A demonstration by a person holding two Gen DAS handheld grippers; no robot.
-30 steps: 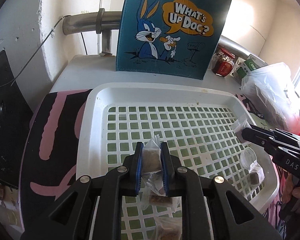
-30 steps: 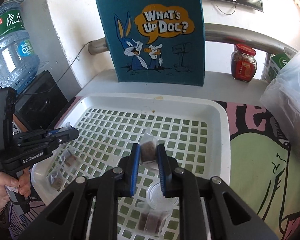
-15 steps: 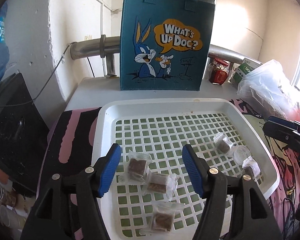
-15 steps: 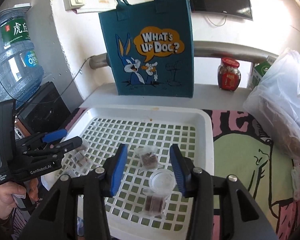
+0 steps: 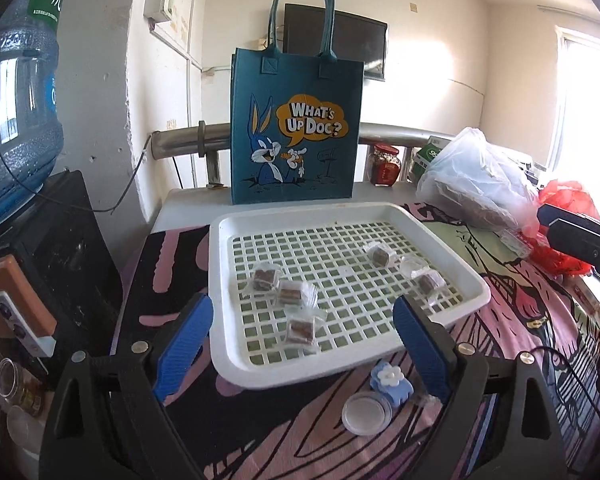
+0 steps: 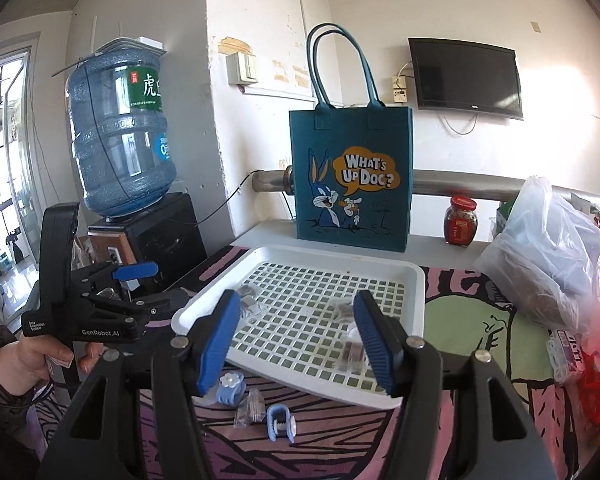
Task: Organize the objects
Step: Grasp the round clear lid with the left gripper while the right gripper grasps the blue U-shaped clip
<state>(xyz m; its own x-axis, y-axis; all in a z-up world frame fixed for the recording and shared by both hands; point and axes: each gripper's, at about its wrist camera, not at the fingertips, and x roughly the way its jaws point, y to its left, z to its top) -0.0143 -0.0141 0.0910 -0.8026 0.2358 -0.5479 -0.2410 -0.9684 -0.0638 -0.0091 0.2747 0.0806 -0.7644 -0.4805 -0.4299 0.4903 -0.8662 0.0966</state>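
Both of your grippers have let go: a second ago each was pinched on a wrapped snack over the white slotted tray (image 5: 236,364), and now the left gripper (image 5: 302,344) and the right gripper (image 6: 296,340) are pulled back to the near side, jaws opening with nothing between them. That means two more pieces are delivered, and your hands are free for what remains outside. Count five wrapped brown snack cubes (image 5: 300,326) in the tray, three on the left and two on the right, with one clear round lid beside the right pair. On the patterned cloth near the tray's front edge lie one blue flower hair claw (image 5: 392,386), one clear round lid (image 5: 366,414), one smaller blue clip (image 6: 280,422) and one clear wrapped packet (image 6: 252,406), all loose.
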